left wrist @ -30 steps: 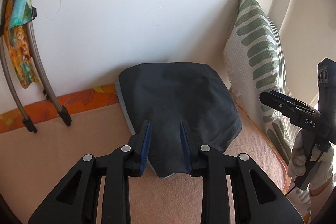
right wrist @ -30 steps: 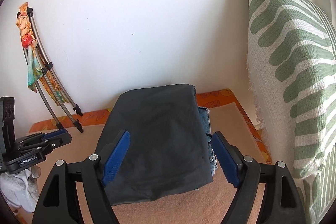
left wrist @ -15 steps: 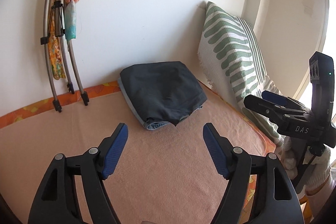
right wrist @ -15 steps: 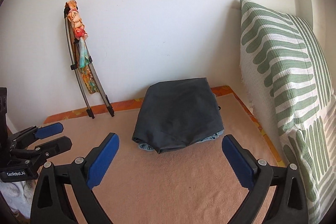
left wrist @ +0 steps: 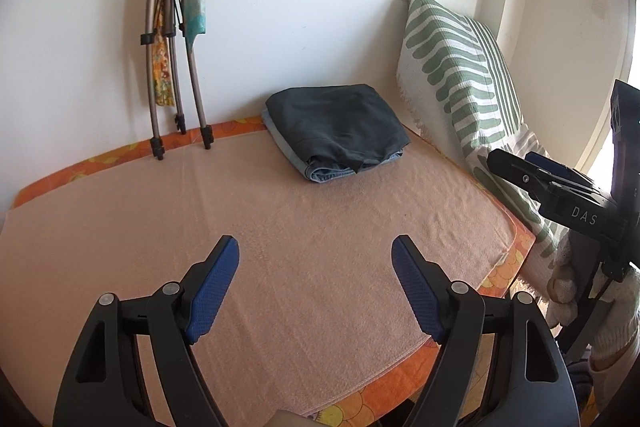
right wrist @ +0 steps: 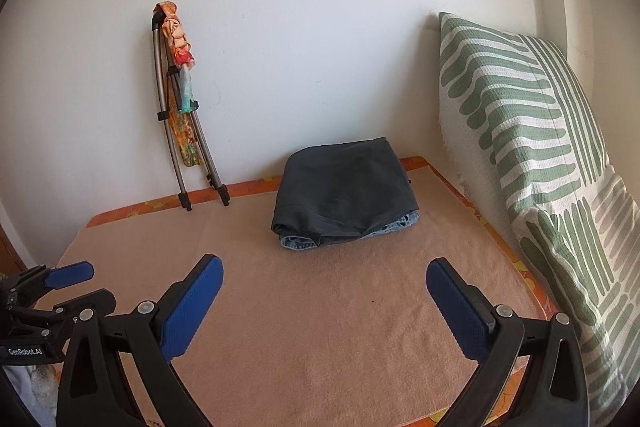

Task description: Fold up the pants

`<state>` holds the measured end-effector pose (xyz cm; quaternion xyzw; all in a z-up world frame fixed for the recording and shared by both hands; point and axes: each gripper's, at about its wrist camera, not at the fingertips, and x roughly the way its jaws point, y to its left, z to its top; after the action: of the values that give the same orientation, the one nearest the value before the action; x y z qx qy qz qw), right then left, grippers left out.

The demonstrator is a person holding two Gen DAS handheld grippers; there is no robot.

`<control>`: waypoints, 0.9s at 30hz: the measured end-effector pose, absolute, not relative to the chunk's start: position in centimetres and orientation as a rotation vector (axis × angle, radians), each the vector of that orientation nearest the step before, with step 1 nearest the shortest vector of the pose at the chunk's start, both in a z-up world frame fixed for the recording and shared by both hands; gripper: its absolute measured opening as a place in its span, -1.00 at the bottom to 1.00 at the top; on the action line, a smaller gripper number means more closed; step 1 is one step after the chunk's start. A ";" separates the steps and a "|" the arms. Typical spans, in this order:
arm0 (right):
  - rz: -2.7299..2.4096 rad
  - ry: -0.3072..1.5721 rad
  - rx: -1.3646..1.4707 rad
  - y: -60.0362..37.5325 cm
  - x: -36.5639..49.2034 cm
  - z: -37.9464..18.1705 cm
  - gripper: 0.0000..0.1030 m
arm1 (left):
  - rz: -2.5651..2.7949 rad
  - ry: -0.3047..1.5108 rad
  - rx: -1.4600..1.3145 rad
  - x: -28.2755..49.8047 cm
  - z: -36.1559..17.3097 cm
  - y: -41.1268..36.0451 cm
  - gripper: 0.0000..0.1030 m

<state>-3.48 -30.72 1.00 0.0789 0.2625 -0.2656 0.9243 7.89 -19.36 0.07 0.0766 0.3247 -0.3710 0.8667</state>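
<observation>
Folded dark grey pants lie on top of folded blue jeans at the far side of the peach towel, near the wall. The stack also shows in the right wrist view, with the jeans peeking out below. My left gripper is open and empty, well back from the stack above the towel. My right gripper is open and empty, also well back. Each gripper shows at the edge of the other's view, the right one and the left one.
A green-striped white pillow leans along the right side, also in the right wrist view. Metal tubes with a colourful cloth lean on the white wall at the back left. An orange patterned sheet edge borders the towel.
Both grippers have pulled back from the folded stack towards the near edge. The left gripper's jaws, narrow over the pants one second ago, have opened wide. The stack stays put.
</observation>
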 end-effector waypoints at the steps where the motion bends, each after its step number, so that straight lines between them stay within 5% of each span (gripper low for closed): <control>1: -0.548 0.535 0.159 -30.4 -3.7 0.9 1.00 | -0.776 0.676 0.157 7.6 0.0 -19.2 0.53; 27: -0.593 0.547 0.121 -30.3 -3.9 -4.1 1.00 | -0.710 0.709 0.174 6.4 -3.5 -17.5 0.53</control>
<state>-3.94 -30.29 -4.13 0.0586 0.2660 -0.2884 0.9180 6.41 -17.52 -3.46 0.0834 0.3393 -0.3399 0.8732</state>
